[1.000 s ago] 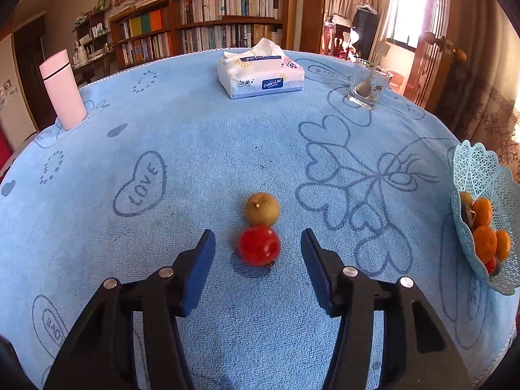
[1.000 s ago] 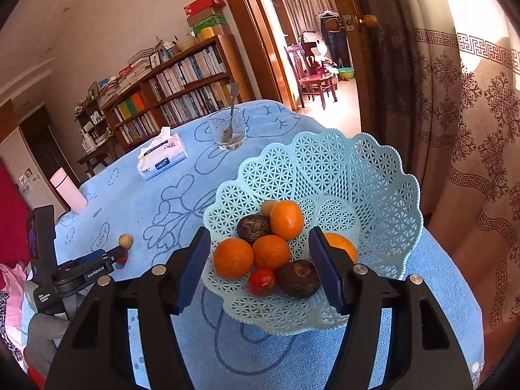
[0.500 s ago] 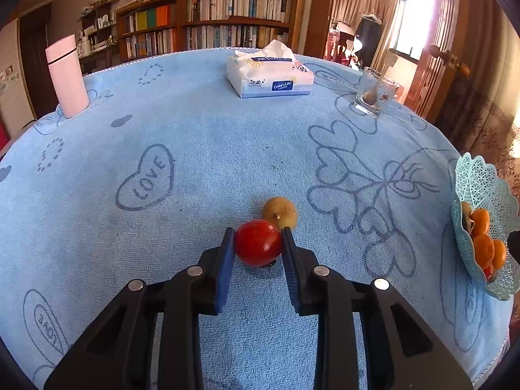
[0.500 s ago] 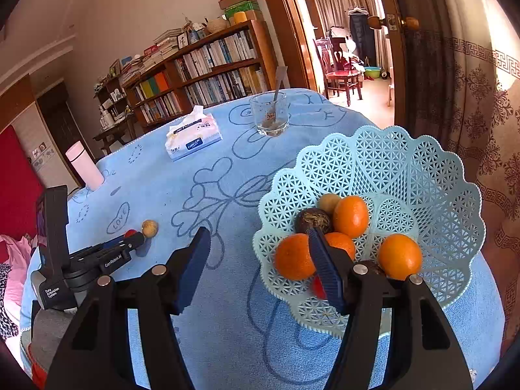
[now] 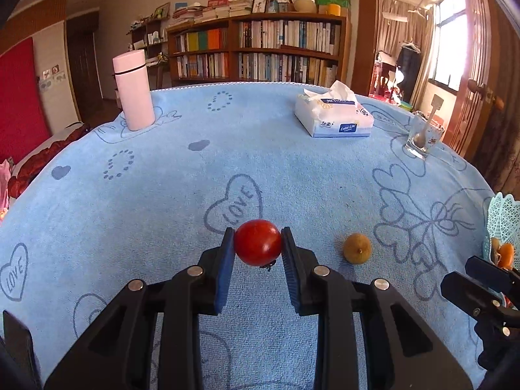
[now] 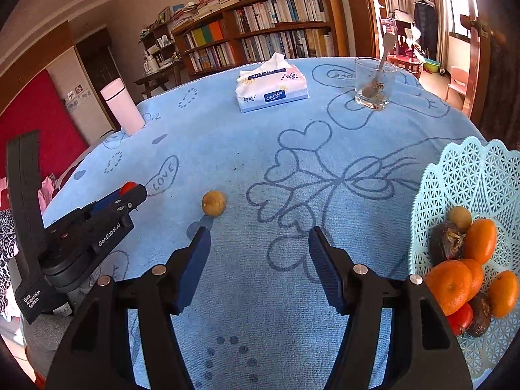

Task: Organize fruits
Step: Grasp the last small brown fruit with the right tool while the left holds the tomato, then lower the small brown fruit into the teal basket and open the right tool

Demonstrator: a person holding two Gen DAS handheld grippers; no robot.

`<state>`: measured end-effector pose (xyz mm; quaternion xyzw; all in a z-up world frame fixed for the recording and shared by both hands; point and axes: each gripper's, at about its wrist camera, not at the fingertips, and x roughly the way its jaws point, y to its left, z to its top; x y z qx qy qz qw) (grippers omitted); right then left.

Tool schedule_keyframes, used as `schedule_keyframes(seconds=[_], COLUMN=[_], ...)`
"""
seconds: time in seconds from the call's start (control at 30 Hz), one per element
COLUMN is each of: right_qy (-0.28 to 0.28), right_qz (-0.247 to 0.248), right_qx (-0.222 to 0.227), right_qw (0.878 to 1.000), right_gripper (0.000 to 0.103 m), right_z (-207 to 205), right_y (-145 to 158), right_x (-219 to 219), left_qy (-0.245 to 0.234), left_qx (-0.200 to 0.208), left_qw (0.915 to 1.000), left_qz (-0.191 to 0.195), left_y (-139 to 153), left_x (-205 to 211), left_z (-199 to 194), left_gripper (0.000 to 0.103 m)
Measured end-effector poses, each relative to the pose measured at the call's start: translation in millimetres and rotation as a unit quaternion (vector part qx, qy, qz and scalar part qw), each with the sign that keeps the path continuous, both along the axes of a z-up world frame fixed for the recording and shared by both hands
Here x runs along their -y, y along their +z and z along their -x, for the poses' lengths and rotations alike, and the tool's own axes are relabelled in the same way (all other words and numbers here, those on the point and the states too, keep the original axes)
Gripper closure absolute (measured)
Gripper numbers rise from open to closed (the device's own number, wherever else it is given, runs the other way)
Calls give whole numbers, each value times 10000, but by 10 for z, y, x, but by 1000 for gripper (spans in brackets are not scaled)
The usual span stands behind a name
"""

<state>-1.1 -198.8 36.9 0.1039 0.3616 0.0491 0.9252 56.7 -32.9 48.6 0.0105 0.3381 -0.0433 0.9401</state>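
My left gripper (image 5: 257,243) is shut on a red tomato (image 5: 257,242) and holds it just above the blue cloth. It also shows in the right wrist view (image 6: 130,191) at the left. A small brown round fruit (image 5: 357,248) lies on the cloth to its right, also seen in the right wrist view (image 6: 213,203). My right gripper (image 6: 258,253) is open and empty, behind and right of that fruit. A pale blue lattice basket (image 6: 471,188) at the right holds oranges (image 6: 450,286), dark fruits and a tomato; its edge shows in the left wrist view (image 5: 503,217).
A tissue pack (image 5: 333,117), a pink flask (image 5: 133,94) and a glass with a spoon (image 5: 422,135) stand at the far side of the round table (image 5: 292,169). In the right wrist view: tissue pack (image 6: 271,92), flask (image 6: 122,107), glass (image 6: 373,86). Bookshelves stand beyond.
My left gripper closed on the tomato and lifted it, swinging left away from the brown fruit. My right gripper moved left, off the basket toward the brown fruit.
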Motion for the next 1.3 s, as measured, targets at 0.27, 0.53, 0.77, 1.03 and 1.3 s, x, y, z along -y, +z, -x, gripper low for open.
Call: schedule_keyframes(seconds=[0.27,0.53,0.77,1.03,1.3], right_qy=[348,497,581,517,297], right_qz=[210,386,452,442,301], right_qx=[-232,-404,-522,-483,-311], right_qw=[9989,9972,9959,9965,9986], right_gripper=[39,53,71,76,76], right_z=[-404,-659,-792,-721,-455], right_y=[-142,-252,-310,-286,-130], right_x=[-345,-510,-587,-546,-350], left_qy=[218,308,285,212,101], left_qx=[-22,-69,-89,-109,-99], left_qw=[9996,9989,9989,9991,9992], left_qz=[199,336,361,362,364], left_y=[12,2,-2,-16,-12], left_x=[-184,-263,-269,-233,-175], left_z=[-24,-37,-38,-25,-3], left_gripper=[74,74,74,74,74])
